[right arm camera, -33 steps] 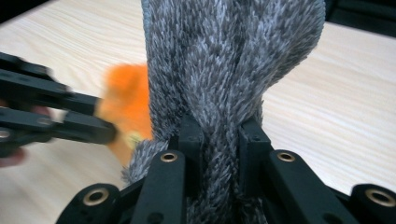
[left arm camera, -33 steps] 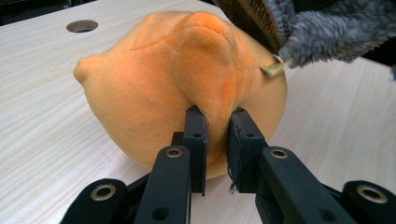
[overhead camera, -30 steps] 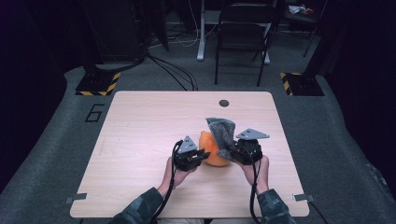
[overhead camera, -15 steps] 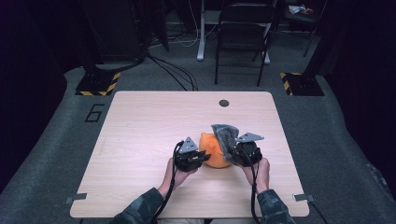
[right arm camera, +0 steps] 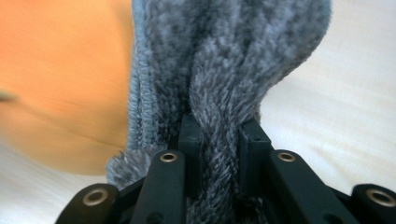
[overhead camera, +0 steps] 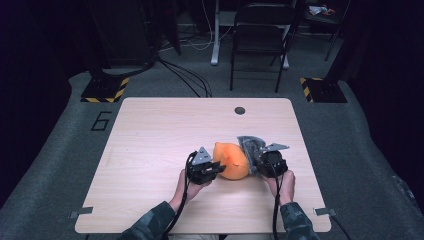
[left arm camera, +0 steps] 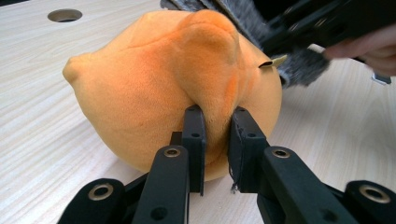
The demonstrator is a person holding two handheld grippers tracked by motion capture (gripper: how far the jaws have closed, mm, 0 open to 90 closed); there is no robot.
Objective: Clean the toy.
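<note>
Your forearms enter from the bottom of the high view, sleeves visible, each hand wrapped around a gripper. Your left gripper (overhead camera: 216, 167) lies low over the tabletop (overhead camera: 150, 150), pointing right; its jaws are pinched closed on a fold of the orange plush (left arm camera: 163, 88). Your right gripper (overhead camera: 256, 164) points left toward the other, jaws clamped on a bunched ridge of the grey fabric (right arm camera: 224, 70). The two grippers face each other, near but apart.

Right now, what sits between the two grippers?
In the high view, the orange plush and grey fuzzy cloth lie between the left gripper and right gripper.
</note>
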